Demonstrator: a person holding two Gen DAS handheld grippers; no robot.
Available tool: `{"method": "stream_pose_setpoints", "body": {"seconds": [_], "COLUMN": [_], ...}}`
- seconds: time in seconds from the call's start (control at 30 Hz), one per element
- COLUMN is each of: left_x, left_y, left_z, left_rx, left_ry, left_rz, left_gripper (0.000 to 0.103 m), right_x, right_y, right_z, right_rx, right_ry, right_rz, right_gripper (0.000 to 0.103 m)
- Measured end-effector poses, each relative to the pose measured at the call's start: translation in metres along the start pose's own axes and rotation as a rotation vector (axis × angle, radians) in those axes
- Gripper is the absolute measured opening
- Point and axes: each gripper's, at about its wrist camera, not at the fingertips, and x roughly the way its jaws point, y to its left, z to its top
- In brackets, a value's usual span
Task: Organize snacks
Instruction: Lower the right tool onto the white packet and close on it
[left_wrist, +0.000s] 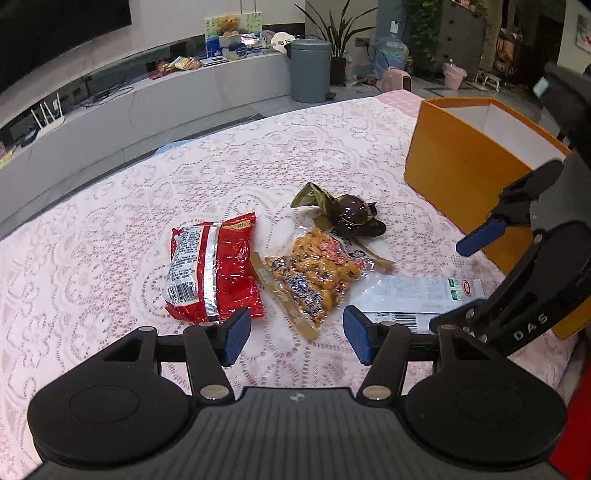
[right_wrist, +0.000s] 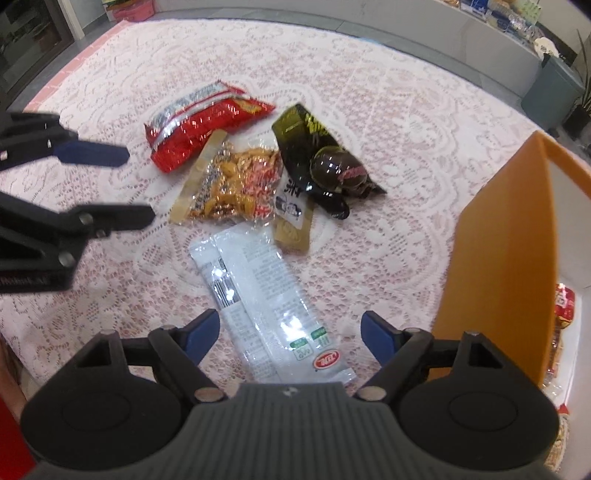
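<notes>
We hover right gripper (right_wrist: 288, 338), fingers apart, over white packet (right_wrist: 266, 310); left gripper (left_wrist: 295, 338) also apart, empty. Next: descend, clamp, carry to orange box (right_wrist: 498, 266).

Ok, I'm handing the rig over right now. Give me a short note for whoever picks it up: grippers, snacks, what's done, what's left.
Left gripper: open, empty, above the table near the red bag and the peanut packet.
Right gripper: open, empty, jaws either side of the white packet, not pressing on it.
On the lace tablecloth: red bag, peanut packet, dark green packet, white packet, all loose in a cluster.
Orange box: at the table's right side, open, with at least one red snack inside.
Done: some snacks boxed.
Left: four packets to box; the white one looks next.
</notes>
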Motion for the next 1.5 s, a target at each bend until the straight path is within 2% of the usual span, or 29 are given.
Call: {"method": "stream_pose_setpoints", "body": {"seconds": [0.1,0.23,0.3,0.43,0.53,0.6,0.63,0.83,1.03,1.13,1.23,1.43,1.5], "left_x": [0.005,0.010,0.013,0.017,0.020,0.022,0.022,0.022,0.027,0.032,0.037,0.043,0.047], "left_y": [0.007,0.011,0.013,0.006,0.003,0.001,0.000,-0.005,-0.024,-0.037,-0.043,-0.044,-0.039], "left_z": [-0.002,-0.005,-0.007,-0.013,-0.015,-0.014,-0.015,-0.015,-0.016,-0.015,-0.011,0.005,0.012], "left_rx": [-0.025,-0.020,-0.028,0.013,0.027,0.035,0.040,0.060,0.137,0.194,0.231,0.260,0.251], "left_ry": [0.016,0.030,0.045,0.068,0.075,0.075,0.074,0.027,-0.028,-0.064,-0.067,-0.084,-0.066], "left_rz": [-0.034,-0.033,-0.064,-0.062,-0.076,-0.086,-0.087,-0.101,-0.044,0.019,0.042,0.064,0.039], "left_gripper": [0.068,0.068,0.068,0.068,0.068,0.068,0.068,0.068,0.068,0.068,0.068,0.079,0.083], "right_x": [0.008,0.018,0.023,0.028,0.028,0.025,0.023,0.018,0.005,-0.005,-0.011,-0.012,-0.007], "right_y": [0.002,0.007,0.010,0.011,0.007,0.007,0.009,0.014,0.011,0.000,-0.008,-0.022,-0.026], "right_z": [0.000,0.002,0.003,0.003,0.004,0.003,0.002,0.000,-0.006,-0.007,-0.004,0.006,0.007], "right_rx": [-0.018,-0.057,-0.083,-0.109,-0.098,-0.114,-0.129,-0.153,-0.118,-0.073,-0.048,-0.014,0.000], "right_ry": [0.010,0.020,0.020,0.006,0.002,-0.012,-0.019,-0.010,0.066,0.062,0.039,0.022,0.036], "right_rz": [0.009,0.014,0.006,0.013,0.039,0.050,0.044,0.029,-0.014,-0.019,-0.039,-0.051,-0.032], "right_gripper": [0.084,0.087,0.087,0.086,0.080,0.063,0.058,0.052,0.051,0.051,0.051,0.051,0.051]}}
